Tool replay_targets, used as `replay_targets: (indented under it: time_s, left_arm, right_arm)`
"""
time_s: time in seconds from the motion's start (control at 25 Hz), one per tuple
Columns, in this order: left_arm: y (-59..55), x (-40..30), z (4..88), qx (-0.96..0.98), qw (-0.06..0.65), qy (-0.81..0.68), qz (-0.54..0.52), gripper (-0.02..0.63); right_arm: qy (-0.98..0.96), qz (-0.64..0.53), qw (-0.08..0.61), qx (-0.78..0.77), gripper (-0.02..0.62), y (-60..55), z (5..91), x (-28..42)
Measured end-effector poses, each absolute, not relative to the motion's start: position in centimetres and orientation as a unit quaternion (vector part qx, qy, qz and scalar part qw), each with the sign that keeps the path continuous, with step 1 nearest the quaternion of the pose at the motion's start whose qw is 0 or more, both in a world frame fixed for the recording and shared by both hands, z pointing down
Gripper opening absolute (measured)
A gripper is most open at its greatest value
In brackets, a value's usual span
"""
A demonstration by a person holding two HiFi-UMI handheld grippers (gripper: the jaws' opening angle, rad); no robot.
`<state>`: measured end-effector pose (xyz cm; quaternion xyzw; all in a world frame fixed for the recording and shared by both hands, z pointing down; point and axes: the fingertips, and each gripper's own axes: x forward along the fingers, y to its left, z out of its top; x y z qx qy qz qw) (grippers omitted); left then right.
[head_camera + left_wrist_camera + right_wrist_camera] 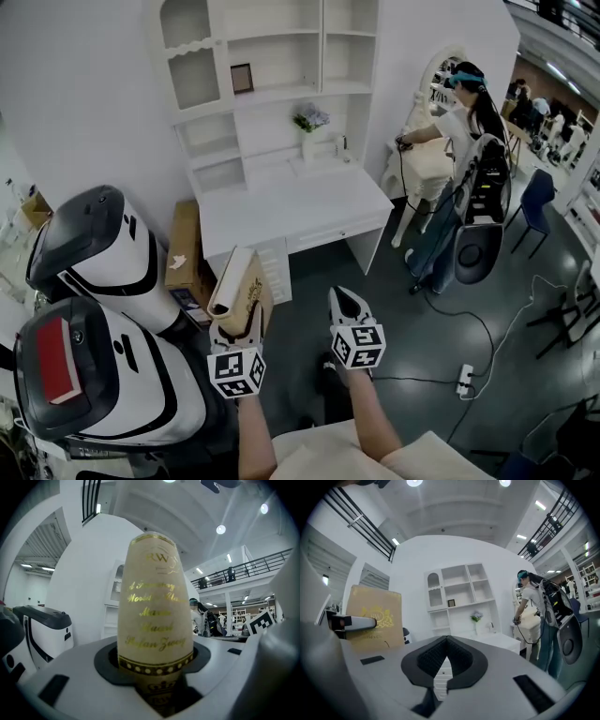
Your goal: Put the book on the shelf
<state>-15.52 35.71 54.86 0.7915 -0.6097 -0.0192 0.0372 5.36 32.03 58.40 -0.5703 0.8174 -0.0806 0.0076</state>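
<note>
A tan book point(236, 284) with gold lettering stands upright between the jaws of my left gripper point(234, 326), which is shut on its lower end. In the left gripper view the book's spine point(154, 606) fills the middle and hides most of what lies ahead. My right gripper point(345, 302) hangs beside it, shut with nothing in it; its pads meet at the tips point(444, 641). The right gripper view also shows the book point(375, 616) at the left. The white shelf unit point(272, 56) rises over a white desk point(291, 202) ahead, and the same shelf unit point(459, 592) appears straight ahead in the right gripper view.
A small picture frame point(242, 78) sits on a shelf and a flower vase point(310, 127) on the desk. Two large white machines point(94, 253) and a cardboard box point(183, 248) crowd the left. A person with a backpack point(459, 187) stands at right, near a cable and power strip point(464, 378).
</note>
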Motion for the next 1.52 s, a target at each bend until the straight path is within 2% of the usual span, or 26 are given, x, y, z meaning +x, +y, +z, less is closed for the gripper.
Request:
replay_targets:
  time_s: [0.28,0.56,1.12,1.52]
  left_arm:
    - [30.8,-16.7,55.1,0.793,0.031,-0.609,-0.015,0.236]
    - [22.8,-16.7,53.4,0.793,0.026,-0.608,-0.009,0.236]
    - [4.2,-12.7,49.0,0.803,-0.005,-0.597,0.003,0.236]
    - [-3.4,-10.3,49.0,0.809,0.007,-0.588,0.014,0.236]
  right_arm:
    - [0.830,-0.083,-0.008,-0.551,0.026,26.7,59.3,3.1]
    - [0.834,-0.084,0.005,-0.545,0.026,18.6,57.4,2.3]
    - [0.833,-0.103,0.025,-0.543,0.026,2.4,55.8,4.8]
    - [0.807,-0.124,0.035,-0.576,0.026,-5.7,55.7,10.5]
